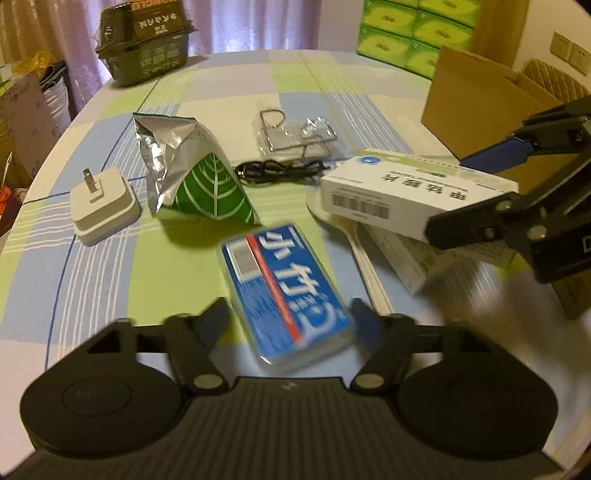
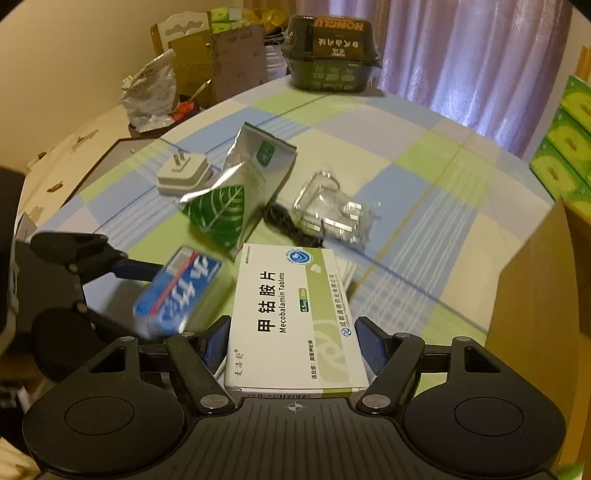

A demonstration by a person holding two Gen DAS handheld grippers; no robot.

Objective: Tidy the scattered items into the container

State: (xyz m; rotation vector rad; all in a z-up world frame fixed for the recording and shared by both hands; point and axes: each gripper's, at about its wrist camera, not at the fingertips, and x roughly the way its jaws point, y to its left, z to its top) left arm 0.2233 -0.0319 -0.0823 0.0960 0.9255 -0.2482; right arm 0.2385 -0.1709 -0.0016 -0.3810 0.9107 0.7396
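Observation:
My left gripper (image 1: 290,319) is shut on a blue pack with white lettering (image 1: 284,291), which hangs tilted just above the checked tablecloth. From the right wrist view the same blue pack (image 2: 177,291) is blurred, with the left gripper (image 2: 122,295) behind it. My right gripper (image 2: 293,334) is shut on a white and green medicine box (image 2: 295,317), its pads (image 2: 216,343) against the long sides. The medicine box (image 1: 417,192) is raised beside a brown cardboard box (image 1: 472,99) at the right.
On the tablecloth lie a foil bag with a green leaf (image 1: 192,177), a white plug adapter (image 1: 103,206), a black cable (image 1: 277,171) and a clear bag of metal hooks (image 1: 295,136). A dark bowl pack (image 1: 144,40) and green tissue packs (image 1: 413,33) stand behind.

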